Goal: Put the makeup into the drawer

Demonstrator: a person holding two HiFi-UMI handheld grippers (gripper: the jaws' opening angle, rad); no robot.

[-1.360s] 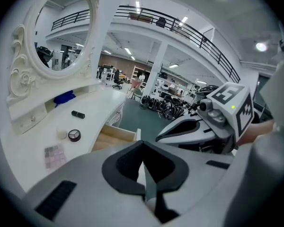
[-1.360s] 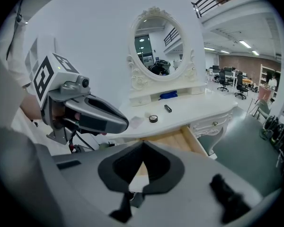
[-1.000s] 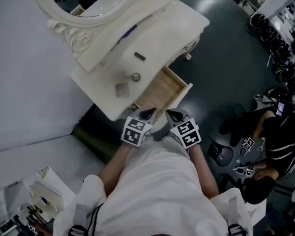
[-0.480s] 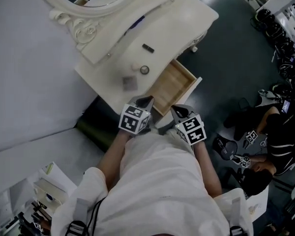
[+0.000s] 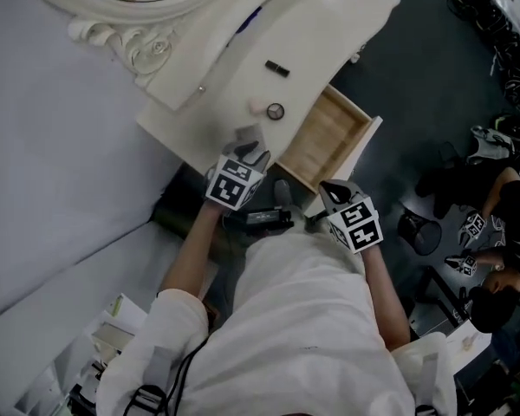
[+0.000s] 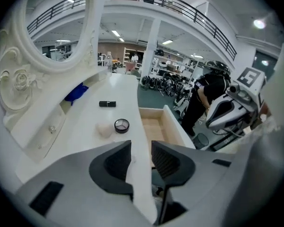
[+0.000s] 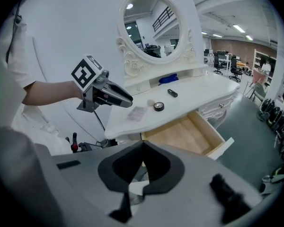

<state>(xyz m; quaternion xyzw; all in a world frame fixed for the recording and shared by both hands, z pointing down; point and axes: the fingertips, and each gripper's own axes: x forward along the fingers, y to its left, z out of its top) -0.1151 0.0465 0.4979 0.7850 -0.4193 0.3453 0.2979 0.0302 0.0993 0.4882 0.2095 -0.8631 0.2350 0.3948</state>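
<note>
Makeup lies just beyond the left gripper (image 5: pixel 250 156), whose narrowly parted jaws have just been opening with nothing between them: a round compact (image 5: pixel 276 111) and a black tube (image 5: pixel 277 68) on the vanity top (image 5: pixel 329 33). The right gripper (image 5: pixel 331 191), jaws together, hangs near the open drawer (image 5: pixel 329 133).

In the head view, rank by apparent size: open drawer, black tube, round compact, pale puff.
Largest: open drawer, by far.
Next: black tube, longer though slimmer.
Smallest: round compact and pale puff, alike, not ranked.
</note>
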